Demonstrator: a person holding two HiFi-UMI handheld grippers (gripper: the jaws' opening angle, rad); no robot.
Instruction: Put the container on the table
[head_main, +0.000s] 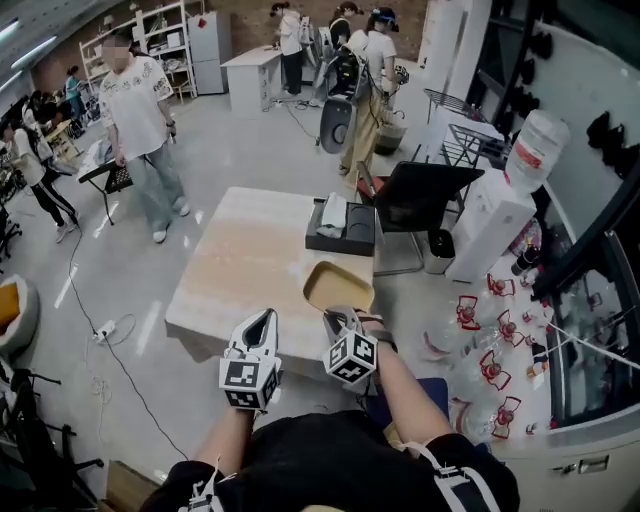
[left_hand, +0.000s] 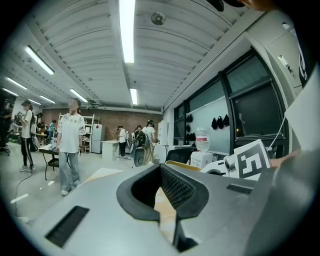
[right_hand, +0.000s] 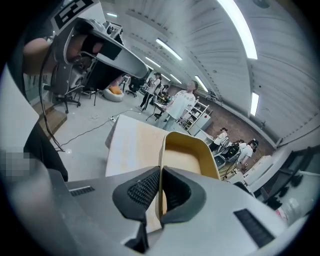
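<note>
Plainly, the right gripper (right_hand: 161, 189) had its ribbed fingers (right_hand: 144, 189) pinched onto the thin near wall of the tan container (right_hand: 192, 150), with only that wall between them. The left gripper (left_hand: 159, 187) was just to its left. Its jaws stood a little apart with nothing between them, and only pale wood showed through the gap.

In the head view the container (head_main: 338, 287) was at the near right corner of the table (head_main: 240, 260), its open side up and slightly tilted. No view showed whether its base touched the top. By my reading the carrying was nearly finished, and what remained was to lower the container flat, let go and draw back.

The table was a pale wooden slab, mostly bare. A black tray (head_main: 340, 232) holding something white sat at its far right edge. Beyond the table, to the right, were a black chair (head_main: 425, 195) and a water dispenser (head_main: 492, 235). A person in a white shirt (head_main: 140, 115) stood on the grey floor at the far left, and a cable (head_main: 112, 345) trailed past the table's left side.
</note>
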